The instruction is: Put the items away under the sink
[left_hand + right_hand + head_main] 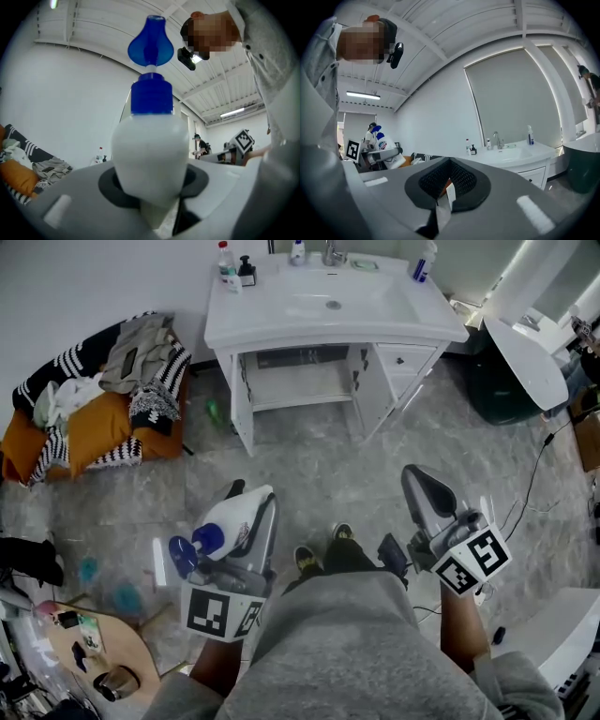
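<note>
Cleaner bottle (pixel 149 154) sits clamped in my left gripper (pixel 246 512), bound for the open under-sink cabinet (pixel 295 390); my right gripper (pixel 420 486) is closed, empty.

Ahead of the left gripper (pixel 251 507), whose jaws clamp a white spray bottle (pixel 225 526), the grey floor (pixel 309 465) lies bare up to the far vanity (pixel 281 334). Its left door (pixel 244 390) and right door (pixel 360 381) stand swung out, leaving the compartment (pixel 300 360) under the sink open at the front, with a shelf (pixel 300 392) across it. A heap of cushions and clothes (pixel 94 399) and a small green thing (pixel 214 411) narrow the left side, a dark bin (pixel 502 385) and a cable (pixel 534 474) the right, and a round table (pixel 94 652) crowds the near left.
</note>
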`<state>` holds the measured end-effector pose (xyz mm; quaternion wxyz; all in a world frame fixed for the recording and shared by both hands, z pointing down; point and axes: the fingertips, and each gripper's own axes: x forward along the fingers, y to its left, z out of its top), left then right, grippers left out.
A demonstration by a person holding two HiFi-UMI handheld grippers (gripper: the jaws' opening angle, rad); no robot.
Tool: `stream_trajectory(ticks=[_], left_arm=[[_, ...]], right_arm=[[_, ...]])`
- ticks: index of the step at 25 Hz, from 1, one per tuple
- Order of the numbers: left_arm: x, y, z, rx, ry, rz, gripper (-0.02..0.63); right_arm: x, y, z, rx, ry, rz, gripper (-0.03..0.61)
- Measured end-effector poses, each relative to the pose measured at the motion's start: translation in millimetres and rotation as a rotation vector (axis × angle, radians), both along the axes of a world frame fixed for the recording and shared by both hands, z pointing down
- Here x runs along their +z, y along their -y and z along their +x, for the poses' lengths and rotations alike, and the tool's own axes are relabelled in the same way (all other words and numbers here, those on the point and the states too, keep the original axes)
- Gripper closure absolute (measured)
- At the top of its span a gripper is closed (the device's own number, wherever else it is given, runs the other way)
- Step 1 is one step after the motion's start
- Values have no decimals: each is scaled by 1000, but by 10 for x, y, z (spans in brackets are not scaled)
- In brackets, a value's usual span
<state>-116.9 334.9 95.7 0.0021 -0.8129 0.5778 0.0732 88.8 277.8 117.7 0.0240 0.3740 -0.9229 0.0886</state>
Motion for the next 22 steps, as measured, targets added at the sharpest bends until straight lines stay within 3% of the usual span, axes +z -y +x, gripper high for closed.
stream_trajectory(ticks=[22], left_arm=[[6, 246, 95, 17, -2, -12, 436]], right_arm=[[62, 229, -79, -15, 32, -9, 580]])
